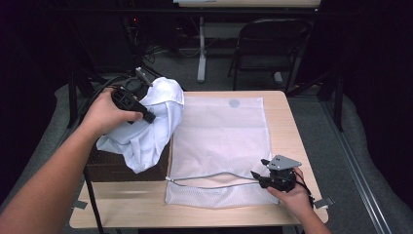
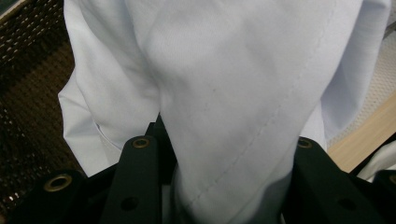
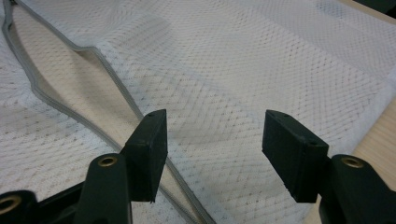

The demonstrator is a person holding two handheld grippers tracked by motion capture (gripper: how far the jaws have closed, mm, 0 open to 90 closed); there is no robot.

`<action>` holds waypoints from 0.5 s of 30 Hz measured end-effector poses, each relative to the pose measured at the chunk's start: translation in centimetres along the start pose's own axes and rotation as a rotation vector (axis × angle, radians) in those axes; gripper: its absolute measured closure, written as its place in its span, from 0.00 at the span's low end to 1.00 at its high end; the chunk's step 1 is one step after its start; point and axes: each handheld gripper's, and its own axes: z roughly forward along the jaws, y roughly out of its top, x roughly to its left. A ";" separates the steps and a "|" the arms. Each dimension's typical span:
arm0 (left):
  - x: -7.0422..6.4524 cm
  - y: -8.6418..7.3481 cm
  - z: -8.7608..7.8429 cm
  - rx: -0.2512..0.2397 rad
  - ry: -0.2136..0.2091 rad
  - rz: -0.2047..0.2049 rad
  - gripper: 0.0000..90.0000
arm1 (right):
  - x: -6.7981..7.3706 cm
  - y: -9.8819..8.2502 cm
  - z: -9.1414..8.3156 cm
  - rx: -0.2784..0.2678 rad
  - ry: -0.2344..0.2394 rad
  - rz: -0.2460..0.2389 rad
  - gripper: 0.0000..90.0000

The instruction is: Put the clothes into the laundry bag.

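— Black jaws of the left gripper [image 2: 224, 186] first: what's between them?

— White cloth [image 2: 224, 93], a thick fold of a garment with a stitched seam running through it. Both jaws press on it from either side, so they stand partly closed on the bunch. The rest of the cloth hangs beyond the jaws, and behind it to one side is a dark woven basket [image 2: 28, 93].

— And from the high view?

— That gripper is lifted over the table's left edge, the garment draped below it, above the basket. A corner of the cloth overlaps the near side of the mesh laundry bag [image 1: 219, 141], which lies flat on the table [image 1: 287, 122].

— What about the right gripper [image 3: 215, 154]?

— Its jaws stand wide apart with nothing pinched. Just under and between them is the bag's mesh, and the grey-edged opening [image 3: 88, 84] runs from beside the left jaw away to the far left. That opening gapes a little, showing the table through it.

— So how far along would you say it is?

— Early to middle, I'd judge. The garment is picked up and brought to the bag's side, but none of it is inside. The right jaws haven't yet gripped the bag's edge; that needs holding up, then the cloth must be fed in.
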 end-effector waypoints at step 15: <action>-2.8 0.9 0.3 -0.008 -0.042 0.074 0.70 | 0.1 0.6 -0.2 0.020 0.085 0.041 0.58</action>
